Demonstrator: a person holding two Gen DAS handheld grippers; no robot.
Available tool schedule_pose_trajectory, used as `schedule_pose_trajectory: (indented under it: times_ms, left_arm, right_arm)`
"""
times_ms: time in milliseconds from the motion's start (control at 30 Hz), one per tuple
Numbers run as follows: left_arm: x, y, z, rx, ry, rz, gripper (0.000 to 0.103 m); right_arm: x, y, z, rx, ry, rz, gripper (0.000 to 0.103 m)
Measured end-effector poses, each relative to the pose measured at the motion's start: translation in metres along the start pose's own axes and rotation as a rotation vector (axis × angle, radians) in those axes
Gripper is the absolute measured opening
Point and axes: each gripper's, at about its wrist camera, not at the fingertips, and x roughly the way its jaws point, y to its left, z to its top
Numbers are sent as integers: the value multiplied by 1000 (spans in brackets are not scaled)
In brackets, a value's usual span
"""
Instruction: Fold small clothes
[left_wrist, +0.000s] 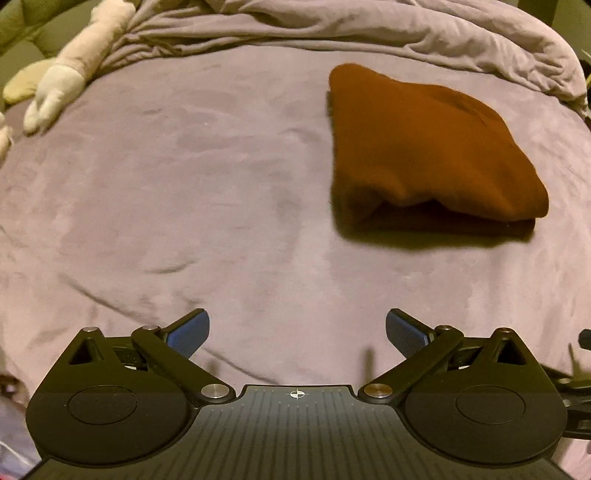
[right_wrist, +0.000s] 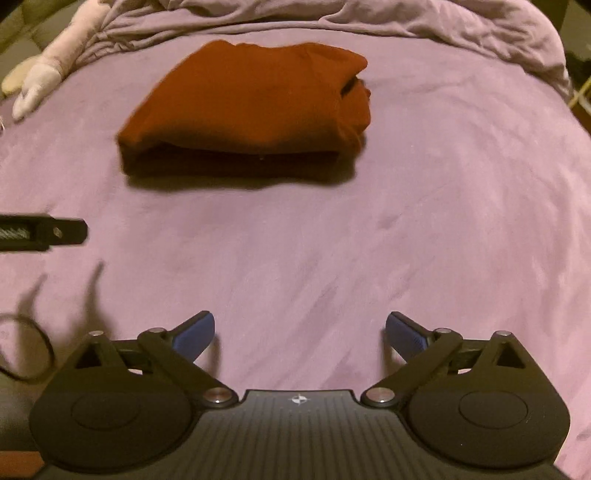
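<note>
We see the garment (left_wrist: 428, 147) lying folded into a thick rust-brown bundle on the purple sheet (left_wrist: 207, 192), its layered edge facing us and a dark shadow under that edge. In the left wrist view it sits ahead and to the right; in the right wrist view it (right_wrist: 243, 107) sits ahead and a little to the left, with a tucked fold showing at its right end. Nothing touches it.

Our left gripper (left_wrist: 297, 330) hovers over the bare sheet, well short of the garment, its blue-padded fingers (left_wrist: 190, 330) spread wide and holding nothing. Our right gripper (right_wrist: 300, 332) is likewise back from the bundle, fingers (right_wrist: 404, 334) spread wide and empty. At the left edge of the right wrist view a dark part of the other tool (right_wrist: 40, 232) juts in.

Behind the garment a rumpled duvet (left_wrist: 424, 33) is bunched along the far side of the bed. A plush toy (left_wrist: 70, 70) lies at the far left corner, one pale limb stretched onto the sheet.
</note>
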Motion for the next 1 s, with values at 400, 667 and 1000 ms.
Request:
schedule_pose_trajectory:
  times_ms: [400,667,1000]
  left_arm:
    - [-27,-6,21,42,-38,16,103]
    - [-19,-18,28,72,-36,27,103]
    - [-11,-32,32,122,-35,11,103]
  right_arm:
    - [-34,24,40,10,19,-130,99]
    - [-44,15,50,80,-24,-136,99]
    - [-33,16,58,50,-29,-174,99]
